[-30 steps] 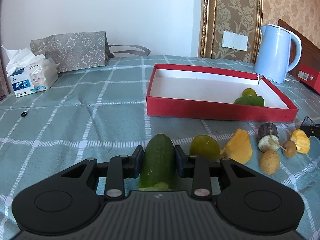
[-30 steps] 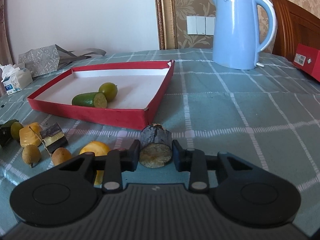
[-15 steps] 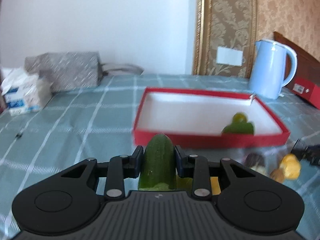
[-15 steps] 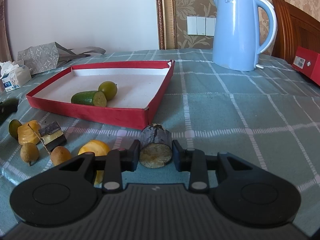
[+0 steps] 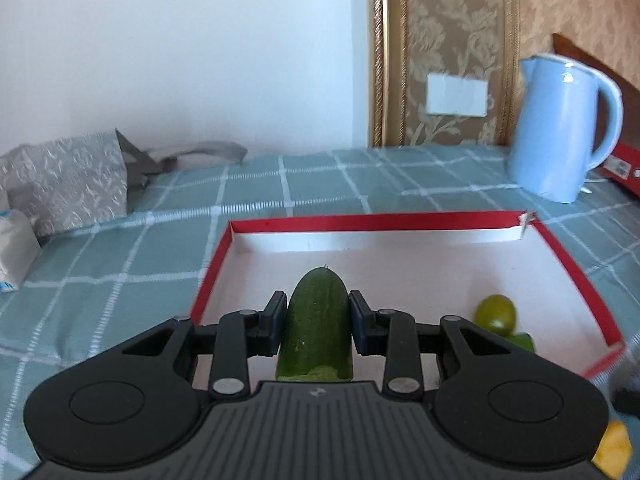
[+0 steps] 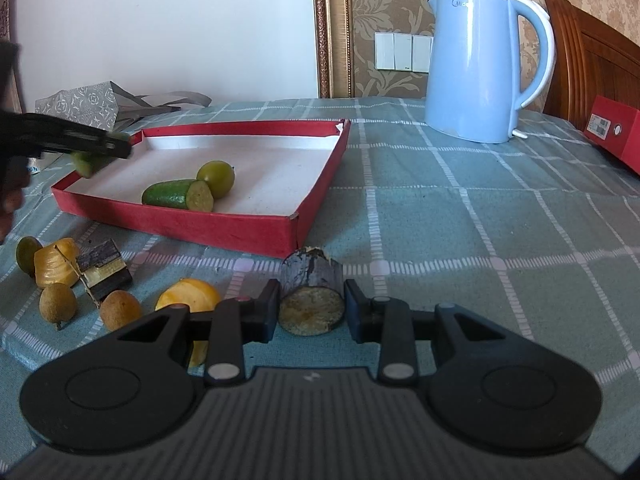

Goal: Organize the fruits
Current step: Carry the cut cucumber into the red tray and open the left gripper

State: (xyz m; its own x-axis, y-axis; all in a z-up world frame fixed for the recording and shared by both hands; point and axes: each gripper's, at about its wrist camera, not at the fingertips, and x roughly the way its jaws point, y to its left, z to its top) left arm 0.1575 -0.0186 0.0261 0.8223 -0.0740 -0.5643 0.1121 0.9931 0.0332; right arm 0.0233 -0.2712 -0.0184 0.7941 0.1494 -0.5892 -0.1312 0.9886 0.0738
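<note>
My left gripper (image 5: pixel 318 308) is shut on a cut half cucumber (image 5: pixel 316 328), held above the near left part of the red tray (image 5: pixel 376 222). The right wrist view shows that gripper (image 6: pixel 100 148) over the tray's left rim (image 6: pixel 224 228), the cucumber (image 6: pixel 86 164) hanging under it. A green lime (image 6: pixel 216 178) and another cucumber half (image 6: pixel 178 196) lie inside the tray. My right gripper (image 6: pixel 311 300) is shut on a grey-barked cane piece (image 6: pixel 312 292) low at the cloth, in front of the tray's near corner.
Loose on the checked cloth left of my right gripper lie a lime (image 6: pixel 28 254), yellow pieces (image 6: pixel 56 268), a second cane piece (image 6: pixel 104 274), two longans (image 6: pixel 58 306) and a yellow fruit (image 6: pixel 188 298). A blue kettle (image 6: pixel 480 68), red box (image 6: pixel 612 132) and grey bag (image 5: pixel 68 180) stand behind.
My left gripper has lifted the cucumber half off the cloth and carried it forward over the tray. The right gripper and its cane piece have stayed put.
</note>
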